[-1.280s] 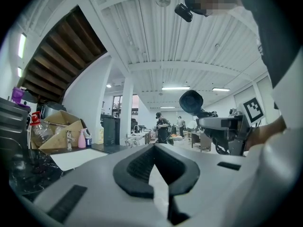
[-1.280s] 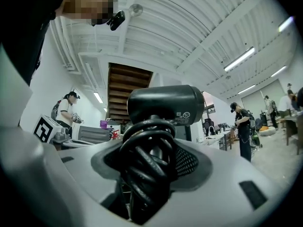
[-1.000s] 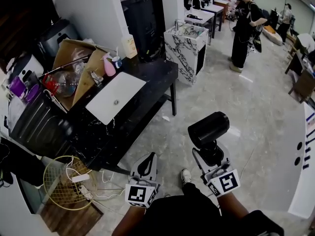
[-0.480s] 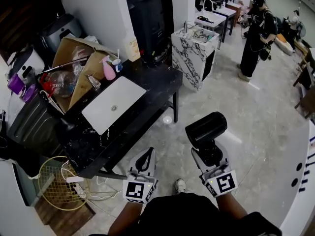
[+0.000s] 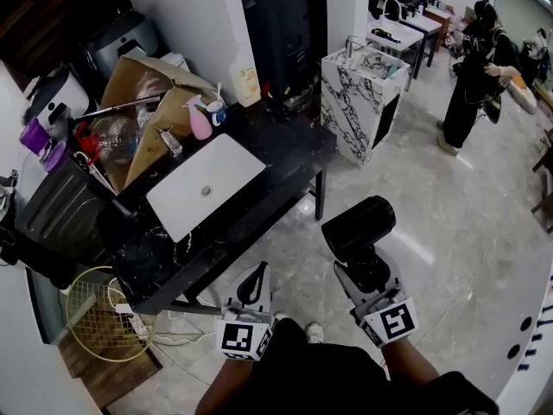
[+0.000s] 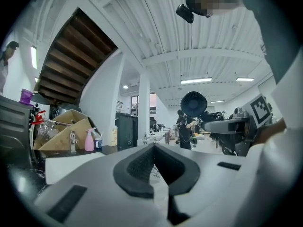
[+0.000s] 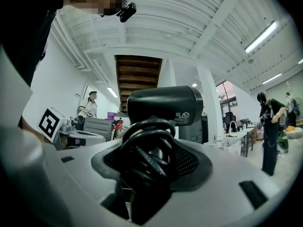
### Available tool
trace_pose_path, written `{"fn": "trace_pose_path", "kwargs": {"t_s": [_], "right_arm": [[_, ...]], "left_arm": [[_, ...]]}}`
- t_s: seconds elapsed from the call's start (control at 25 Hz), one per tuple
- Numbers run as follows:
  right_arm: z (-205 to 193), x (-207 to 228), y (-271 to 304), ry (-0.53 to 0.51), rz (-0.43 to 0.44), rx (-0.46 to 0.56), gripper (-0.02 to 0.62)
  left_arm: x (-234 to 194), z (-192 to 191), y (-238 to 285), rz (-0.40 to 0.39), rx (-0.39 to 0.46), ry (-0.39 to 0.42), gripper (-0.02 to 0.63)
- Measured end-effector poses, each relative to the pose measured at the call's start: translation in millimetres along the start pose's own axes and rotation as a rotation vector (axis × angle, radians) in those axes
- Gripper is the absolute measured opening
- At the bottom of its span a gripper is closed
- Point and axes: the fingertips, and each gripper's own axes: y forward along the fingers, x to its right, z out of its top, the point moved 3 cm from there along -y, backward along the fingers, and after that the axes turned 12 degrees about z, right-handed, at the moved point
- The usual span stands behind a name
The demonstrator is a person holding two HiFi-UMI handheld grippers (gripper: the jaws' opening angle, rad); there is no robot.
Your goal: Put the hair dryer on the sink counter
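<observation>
The black hair dryer [image 5: 359,227] stands upright in my right gripper [image 5: 371,273], which is shut on its handle with the cord coiled round it [image 7: 147,151]. Its barrel [image 7: 163,105] rises above the jaws. The grip hangs over the floor, to the right of the black sink counter [image 5: 289,150] with its white basin [image 5: 206,186]. My left gripper [image 5: 256,288] is shut and holds nothing, low beside the counter's near corner. From the left gripper [image 6: 154,161] view the hair dryer [image 6: 193,103] shows end-on at the right.
A cardboard box [image 5: 151,111], a pink spray bottle [image 5: 199,118] and a faucet [image 5: 168,141] sit at the counter's back. A wire basket [image 5: 95,322] lies on the floor at left. A marbled cabinet [image 5: 367,98] and a standing person [image 5: 471,76] are beyond.
The counter has drawn closer and slid right in the head view as the person walks towards it. Both grippers keep their pose, and the dryer stays in the right one.
</observation>
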Motion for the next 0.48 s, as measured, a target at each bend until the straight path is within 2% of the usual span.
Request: {"fn": "trace_pose_path", "kwargs": {"t_s": [0.16, 0.32, 0.48], "right_arm": [[-13, 21, 24, 0.018, 0.036, -0.065, 0.256], [-17, 39, 62, 0.031, 0.08, -0.029, 0.256], [-23, 65, 105, 0.012, 0.106, -0.071, 0.256]], "left_arm": [[-12, -8, 21, 0.041, -0.027, 0.004, -0.006], [-33, -16, 49, 0.076, -0.043, 0.0, -0.006], [-60, -18, 84, 0.118, -0.053, -0.002, -0.006]]}}
